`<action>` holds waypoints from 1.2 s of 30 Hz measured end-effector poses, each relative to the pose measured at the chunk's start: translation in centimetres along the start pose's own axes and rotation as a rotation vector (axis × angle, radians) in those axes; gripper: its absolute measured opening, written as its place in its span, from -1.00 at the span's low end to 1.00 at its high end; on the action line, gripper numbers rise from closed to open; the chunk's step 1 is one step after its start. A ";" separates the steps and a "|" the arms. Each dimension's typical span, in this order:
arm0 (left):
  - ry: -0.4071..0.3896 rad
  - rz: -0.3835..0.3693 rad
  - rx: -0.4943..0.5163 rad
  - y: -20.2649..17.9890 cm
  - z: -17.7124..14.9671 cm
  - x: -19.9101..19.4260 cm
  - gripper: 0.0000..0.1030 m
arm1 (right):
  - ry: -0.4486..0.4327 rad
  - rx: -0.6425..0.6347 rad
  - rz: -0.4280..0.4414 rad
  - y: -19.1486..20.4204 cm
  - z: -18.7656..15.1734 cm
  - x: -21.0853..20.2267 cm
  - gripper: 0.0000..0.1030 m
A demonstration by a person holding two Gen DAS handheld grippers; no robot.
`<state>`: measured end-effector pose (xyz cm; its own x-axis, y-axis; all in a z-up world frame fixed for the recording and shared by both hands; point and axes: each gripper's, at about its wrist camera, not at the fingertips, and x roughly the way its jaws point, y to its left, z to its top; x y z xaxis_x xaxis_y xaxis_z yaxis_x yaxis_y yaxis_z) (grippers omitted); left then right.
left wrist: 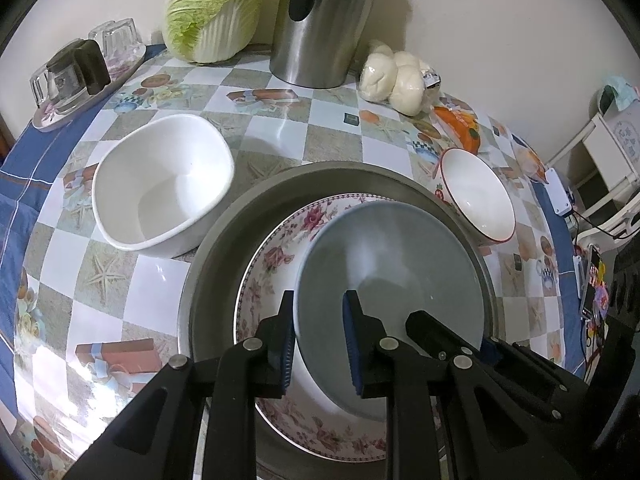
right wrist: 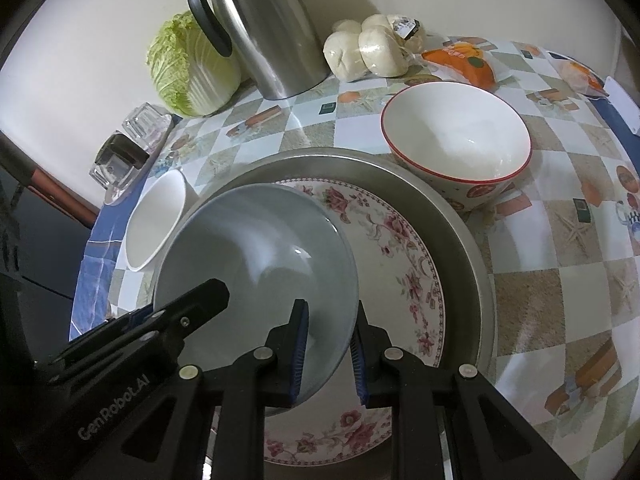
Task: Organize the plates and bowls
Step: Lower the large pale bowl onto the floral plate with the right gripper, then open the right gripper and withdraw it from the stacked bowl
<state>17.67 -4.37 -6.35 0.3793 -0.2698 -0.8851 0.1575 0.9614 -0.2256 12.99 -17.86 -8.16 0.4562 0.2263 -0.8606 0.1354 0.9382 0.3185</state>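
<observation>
A grey bowl point(left wrist: 392, 248) point(right wrist: 248, 240) is held over a floral plate point(left wrist: 276, 256) point(right wrist: 400, 248), which lies in a round metal tray point(left wrist: 224, 248) point(right wrist: 460, 232). My left gripper point(left wrist: 319, 320) point(right wrist: 176, 304) is shut on the bowl's left rim, one finger inside and one outside. On the opposite rim, my right gripper point(right wrist: 329, 332) point(left wrist: 456, 340) is shut the same way. A white squarish bowl point(left wrist: 160, 184) point(right wrist: 152, 224) stands left of the tray. At the tray's far right stands a red-rimmed bowl point(left wrist: 476, 196) point(right wrist: 456, 132).
Along the wall stand a steel jug point(left wrist: 320, 20) point(right wrist: 272, 28), a cabbage point(left wrist: 212, 12), bagged white buns point(left wrist: 392, 76) and an orange packet point(left wrist: 460, 124). A small tray with glasses point(left wrist: 72, 76) sits at the far left. The table's right edge drops off beside white furniture point(left wrist: 608, 148).
</observation>
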 end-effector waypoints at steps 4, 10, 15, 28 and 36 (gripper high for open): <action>-0.004 0.002 -0.002 0.0 0.0 0.1 -0.57 | -0.001 0.001 0.005 0.0 0.0 0.0 -0.57; -0.004 0.000 -0.003 0.1 0.0 0.1 -0.57 | -0.001 0.002 0.007 0.0 0.0 0.1 -0.57; 0.000 -0.019 -0.014 0.3 0.1 0.2 -0.53 | -0.001 0.004 0.008 0.0 0.0 0.1 -0.57; -0.079 -0.025 -0.041 1.0 0.8 -3.3 -0.24 | -0.099 0.006 -0.006 -0.1 0.9 -3.8 -0.58; -0.146 0.000 -0.086 2.3 1.1 -5.9 0.20 | -0.159 -0.036 -0.047 1.1 1.2 -6.1 -0.20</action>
<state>16.78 -0.61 -1.24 0.5083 -0.2691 -0.8181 0.0815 0.9607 -0.2654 11.41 -18.55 -2.13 0.5835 0.1400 -0.7999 0.1300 0.9562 0.2622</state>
